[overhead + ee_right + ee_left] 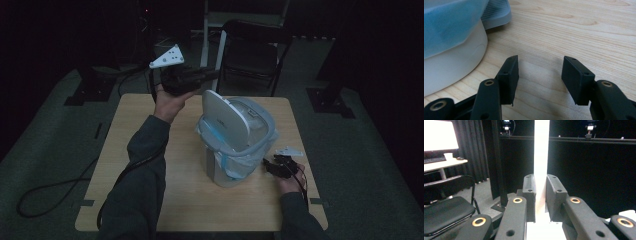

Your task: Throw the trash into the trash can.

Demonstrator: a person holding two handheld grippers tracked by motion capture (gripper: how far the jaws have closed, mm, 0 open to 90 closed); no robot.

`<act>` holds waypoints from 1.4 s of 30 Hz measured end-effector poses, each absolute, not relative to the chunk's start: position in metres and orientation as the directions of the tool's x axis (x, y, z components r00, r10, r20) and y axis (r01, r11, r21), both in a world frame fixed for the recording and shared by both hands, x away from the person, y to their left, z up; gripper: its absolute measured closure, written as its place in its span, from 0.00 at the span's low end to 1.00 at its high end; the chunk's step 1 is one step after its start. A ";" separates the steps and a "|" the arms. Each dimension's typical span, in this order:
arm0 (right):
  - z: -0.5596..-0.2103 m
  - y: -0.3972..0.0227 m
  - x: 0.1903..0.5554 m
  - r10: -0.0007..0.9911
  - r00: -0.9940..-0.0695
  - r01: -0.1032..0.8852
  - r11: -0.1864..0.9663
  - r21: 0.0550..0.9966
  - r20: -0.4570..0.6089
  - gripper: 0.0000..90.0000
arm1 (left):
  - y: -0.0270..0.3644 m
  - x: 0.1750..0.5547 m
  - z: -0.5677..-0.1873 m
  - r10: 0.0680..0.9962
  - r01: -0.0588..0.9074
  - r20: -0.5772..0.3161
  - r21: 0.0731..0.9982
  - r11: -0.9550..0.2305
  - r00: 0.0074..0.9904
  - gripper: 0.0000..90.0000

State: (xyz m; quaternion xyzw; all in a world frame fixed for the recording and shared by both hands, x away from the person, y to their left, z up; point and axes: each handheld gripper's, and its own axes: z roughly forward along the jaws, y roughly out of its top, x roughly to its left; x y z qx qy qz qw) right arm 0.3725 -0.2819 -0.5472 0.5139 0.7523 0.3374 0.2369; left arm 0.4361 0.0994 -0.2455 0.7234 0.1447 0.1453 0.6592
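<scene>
A: Item one, right claw (272, 166): I rest it released on the worktop (150, 200), beside the lined bin (235, 150).

B: Item two?

A: Left claw (212, 75), nearly clenched, empty, raised beyond the upright lid (225, 120). Step: lid open. Next, probably reach the liner.

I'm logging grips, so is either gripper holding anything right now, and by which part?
Nothing is held. The left gripper has only a narrow empty gap between its jaws; the right gripper is open over the table.

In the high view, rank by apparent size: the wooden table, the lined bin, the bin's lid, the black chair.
1. wooden table
2. Lined bin and black chair: look alike, and the chair stands farther off, so unranked.
3. lid
</scene>
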 end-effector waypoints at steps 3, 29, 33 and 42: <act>-0.547 -0.282 0.372 0.933 -0.361 0.613 0.247 0.751 -0.012 0.52 | 0.095 0.436 -0.245 0.391 0.021 0.016 0.996 -0.088 0.920 0.89; -0.547 -0.281 0.372 0.931 -0.364 0.609 0.260 0.749 -0.028 0.52 | 0.076 0.429 -0.245 0.276 0.023 -0.004 0.997 -0.067 0.961 0.88; -0.547 -0.281 0.372 0.931 -0.364 0.610 0.259 0.749 -0.027 0.52 | 0.075 0.429 -0.246 0.254 0.026 -0.003 0.996 -0.088 0.967 0.80; -0.547 -0.281 0.372 0.931 -0.364 0.610 0.258 0.749 -0.025 0.52 | 0.078 0.427 -0.245 0.263 0.017 0.006 0.996 -0.087 0.965 0.77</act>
